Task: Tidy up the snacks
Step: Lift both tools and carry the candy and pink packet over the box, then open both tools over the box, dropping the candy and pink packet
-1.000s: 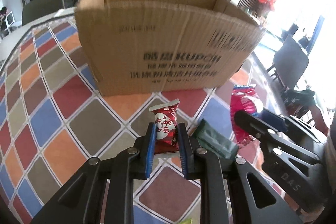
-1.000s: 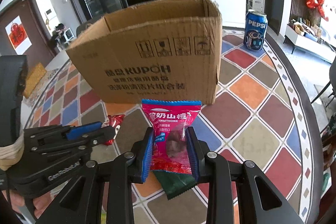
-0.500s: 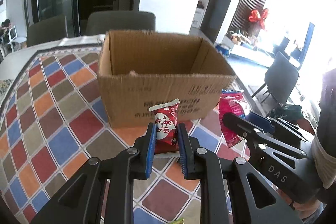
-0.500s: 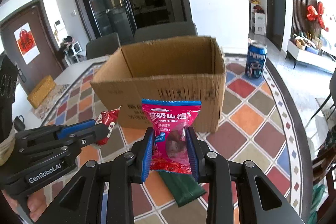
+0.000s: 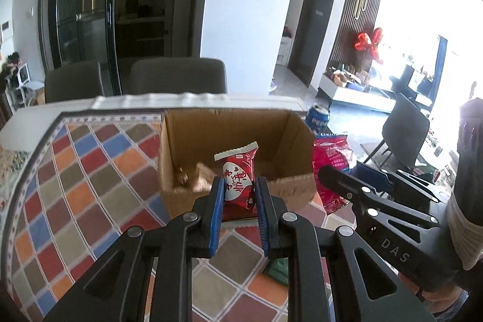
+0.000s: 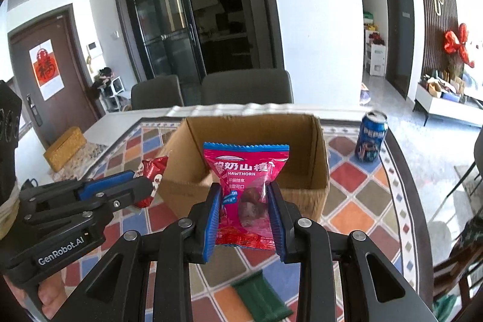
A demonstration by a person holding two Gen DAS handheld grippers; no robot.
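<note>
My left gripper (image 5: 240, 186) is shut on a small red snack packet (image 5: 237, 180) with white writing, held upright above the table. My right gripper (image 6: 245, 192) is shut on a pink hawthorn snack bag (image 6: 246, 189). Both hang in front of an open cardboard box (image 5: 289, 138) (image 6: 320, 159), level with its top; some brown items lie inside at its left. In the left wrist view the right gripper (image 5: 324, 172) with the pink bag (image 5: 330, 162) shows at right. In the right wrist view the left gripper (image 6: 145, 186) with the red packet (image 6: 152, 171) shows at left.
A dark green packet (image 6: 261, 296) (image 5: 277, 270) lies on the colourful checked tablecloth (image 6: 353, 177) below the grippers. A blue Pepsi can (image 6: 370, 136) stands right of the box. Grey chairs (image 6: 246, 89) line the table's far side, and a yellow woven box (image 6: 65, 147) sits at far left.
Both grippers have risen with their snacks still held. The box now appears lower and smaller, and its inside has come into view.
</note>
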